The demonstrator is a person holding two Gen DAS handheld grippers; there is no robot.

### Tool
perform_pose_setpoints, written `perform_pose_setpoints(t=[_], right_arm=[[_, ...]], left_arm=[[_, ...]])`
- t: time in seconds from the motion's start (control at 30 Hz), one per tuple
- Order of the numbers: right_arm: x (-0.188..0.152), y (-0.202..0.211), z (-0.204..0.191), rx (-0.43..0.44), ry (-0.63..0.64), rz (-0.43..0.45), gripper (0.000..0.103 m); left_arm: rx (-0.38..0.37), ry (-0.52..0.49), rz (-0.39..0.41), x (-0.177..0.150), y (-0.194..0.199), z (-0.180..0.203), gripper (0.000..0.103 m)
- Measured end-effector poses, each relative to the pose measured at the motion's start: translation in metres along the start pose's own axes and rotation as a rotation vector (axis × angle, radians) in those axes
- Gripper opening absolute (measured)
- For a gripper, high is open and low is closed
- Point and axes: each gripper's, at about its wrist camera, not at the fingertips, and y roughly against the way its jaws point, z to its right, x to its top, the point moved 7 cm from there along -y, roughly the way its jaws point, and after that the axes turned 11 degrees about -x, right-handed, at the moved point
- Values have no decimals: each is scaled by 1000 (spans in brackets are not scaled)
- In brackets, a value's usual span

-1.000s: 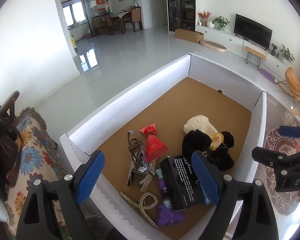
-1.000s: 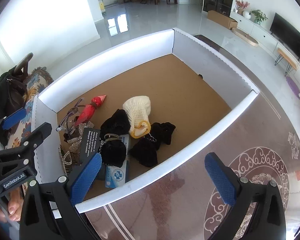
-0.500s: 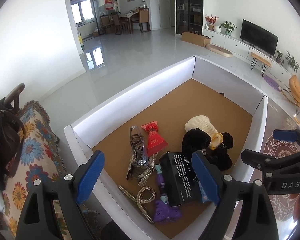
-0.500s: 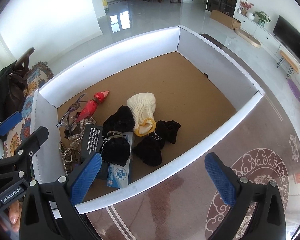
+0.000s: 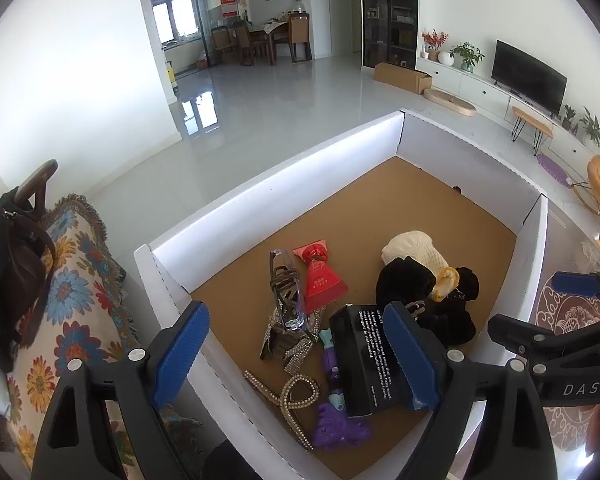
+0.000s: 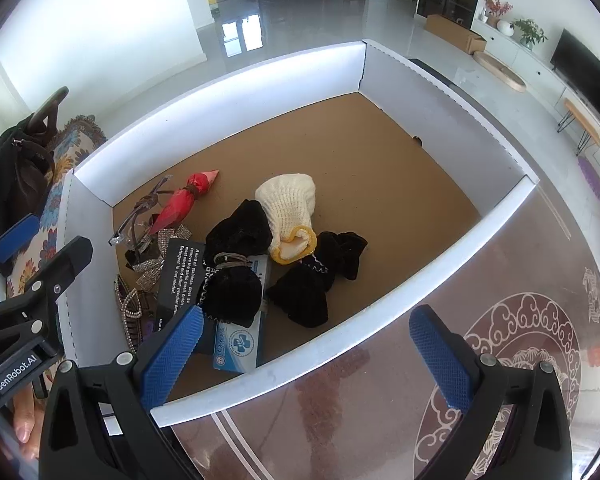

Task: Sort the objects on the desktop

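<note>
L hand-held gripper (image 5: 296, 354) spread, above black box (image 5: 362, 360) | R hand-held gripper (image 6: 306, 354) spread, empty

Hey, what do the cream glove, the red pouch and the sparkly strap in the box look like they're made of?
Cream glove: knitted yarn, probably cotton; ribbed stitches show, matte, with a yellow cuff edge.
Red pouch: looks like smooth paper or thin fabric, slightly glossy, cinched at the neck by a dark tie; which one is unclear.
Sparkly strap: a band studded with small glinting stones, likely rhinestones.
</note>
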Motion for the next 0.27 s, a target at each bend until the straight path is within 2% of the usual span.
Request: perform_pose_setpoints(t=[0.17,0.27], right_arm=[[0,1,-4,-8,14,0,103],[-1,0,-4,-8,12,1,103]], left_arm=[[-13,6,2,0,0,0,89],[-8,12,37,1,5,-3,89]])
